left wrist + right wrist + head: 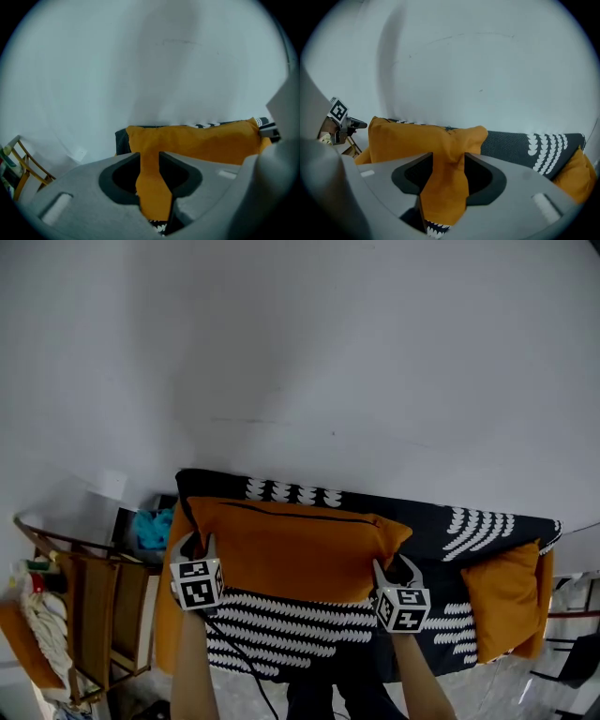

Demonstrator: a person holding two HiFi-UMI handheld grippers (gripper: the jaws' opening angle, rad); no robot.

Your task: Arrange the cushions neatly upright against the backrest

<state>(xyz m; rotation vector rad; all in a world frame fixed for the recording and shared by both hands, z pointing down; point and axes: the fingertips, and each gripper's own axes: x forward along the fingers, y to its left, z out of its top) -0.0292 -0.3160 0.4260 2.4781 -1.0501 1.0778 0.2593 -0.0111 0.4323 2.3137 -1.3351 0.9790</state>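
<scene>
Big orange cushion [291, 545] looks done, upright vs backrest at sofa's [450, 531] left-mid, w/ L gripper [150, 161] & R gripper [447, 161] jaws apart, its corners loose between; 2nd cushion [506, 601] at right end prob. still needs straightening.

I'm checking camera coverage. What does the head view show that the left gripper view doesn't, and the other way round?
Only the head view: the second orange cushion at the right end of the patterned sofa, and a turquoise item left of it. Only the left gripper view: a corner of the big orange cushion lying between the jaws of the left tool. Both: that cushion, the sofa, the white wall, the wooden rack.
</scene>
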